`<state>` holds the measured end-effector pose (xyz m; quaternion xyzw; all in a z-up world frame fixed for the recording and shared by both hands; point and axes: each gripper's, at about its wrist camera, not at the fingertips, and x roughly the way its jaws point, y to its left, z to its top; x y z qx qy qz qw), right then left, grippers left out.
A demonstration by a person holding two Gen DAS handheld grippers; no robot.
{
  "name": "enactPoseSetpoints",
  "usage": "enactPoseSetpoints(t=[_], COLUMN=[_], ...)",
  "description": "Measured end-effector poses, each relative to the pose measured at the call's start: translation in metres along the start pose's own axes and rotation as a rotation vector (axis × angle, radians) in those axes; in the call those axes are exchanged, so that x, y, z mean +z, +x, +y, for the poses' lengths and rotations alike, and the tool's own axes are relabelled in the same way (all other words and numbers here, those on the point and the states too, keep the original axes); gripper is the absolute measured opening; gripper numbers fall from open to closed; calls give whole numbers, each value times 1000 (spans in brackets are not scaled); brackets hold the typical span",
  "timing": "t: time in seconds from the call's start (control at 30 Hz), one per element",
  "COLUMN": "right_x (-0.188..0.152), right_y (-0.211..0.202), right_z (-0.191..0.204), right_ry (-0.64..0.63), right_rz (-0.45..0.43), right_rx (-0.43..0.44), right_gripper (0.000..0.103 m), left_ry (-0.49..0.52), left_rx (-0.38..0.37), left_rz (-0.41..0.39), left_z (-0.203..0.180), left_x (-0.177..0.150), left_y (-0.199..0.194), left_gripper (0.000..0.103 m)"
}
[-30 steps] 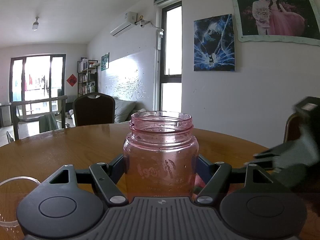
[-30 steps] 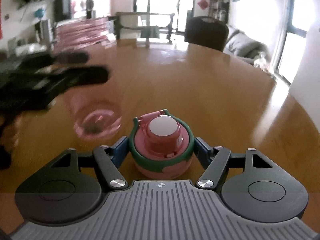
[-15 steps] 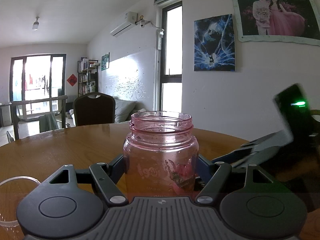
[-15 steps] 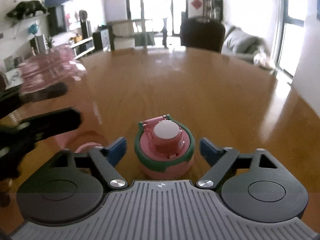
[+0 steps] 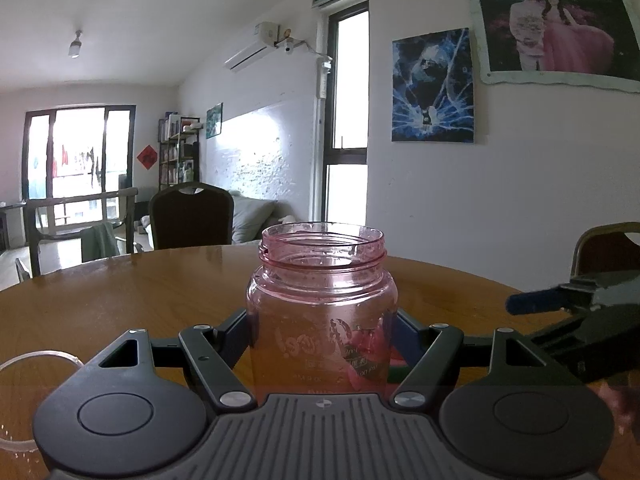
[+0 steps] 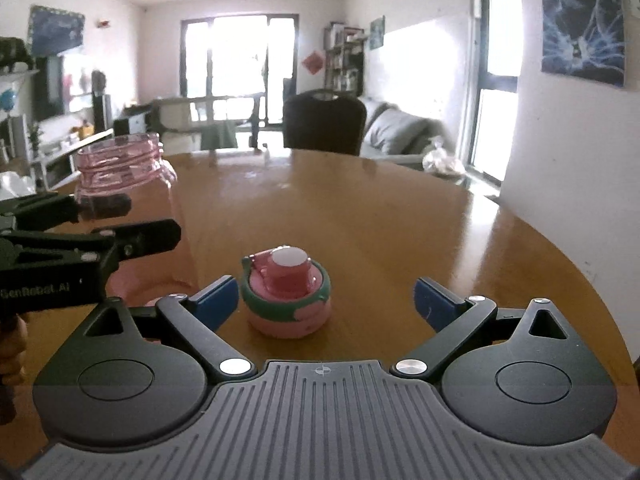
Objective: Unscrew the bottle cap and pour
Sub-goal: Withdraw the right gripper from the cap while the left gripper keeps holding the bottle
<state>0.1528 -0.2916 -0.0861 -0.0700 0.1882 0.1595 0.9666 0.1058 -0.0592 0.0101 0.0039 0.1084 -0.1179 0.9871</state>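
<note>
Pink bottle [image 5: 322, 312]: uncapped, upright on wooden counter [image 6: 360, 220], clamped between jaws of left gripper [image 5: 322, 332]. Pink-and-green cap [image 6: 286, 292]: resting on counter, loose between spread jaws of right gripper [image 6: 324, 304], nearer the left blue pad [image 6: 212, 300]

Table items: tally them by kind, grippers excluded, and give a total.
Pink bottle, open-topped, held in the left gripper's jaws: 1
Pink-and-green cap, standing on the table between the open jaws of the right gripper: 1
Clear cup, partly in view: 1
Total: 3
</note>
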Motion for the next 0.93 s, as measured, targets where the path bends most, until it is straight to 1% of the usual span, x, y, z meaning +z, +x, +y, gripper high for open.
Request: enactPoseSetpoints(t=[0.03,0.07,0.13,0.23,0.33,0.43,0.57,0.77,0.93], right_x=[-1,-1,-1,1,3,0,-3,-6,-7], right_y=[-2,-4,-8,-9,-5,-9,-6,-5,-1], right_z=[1,1,3,3,2,1,2,6,8], right_ry=[0,0,1,5,11,22,18,-18,-27], right_rz=[-2,-9,-19,-37,-51,-81,-100,-126,-120], right_rx=[-2,-9,-19,-42,-59,-78,-74,-89,-103], right_gripper=[100,100,101,101,101,102,102,102,102], left_ry=[1,3,6,10,15,19,27,46,50], left_rx=[3,5,10,17,25,32,41,31,44], left_rz=[-1,-3,-2,-1,-1,0,-1,-17,-41], left_z=[0,0,-1,-3,-6,-8,-11,-17,-17], left_x=[0,1,1,2,3,4,5,5,4], left_y=[-1,-2,-5,-10,-16,-21,-28,-38,-39], left_gripper=[75,82,89,94,94,98,103,103,103])
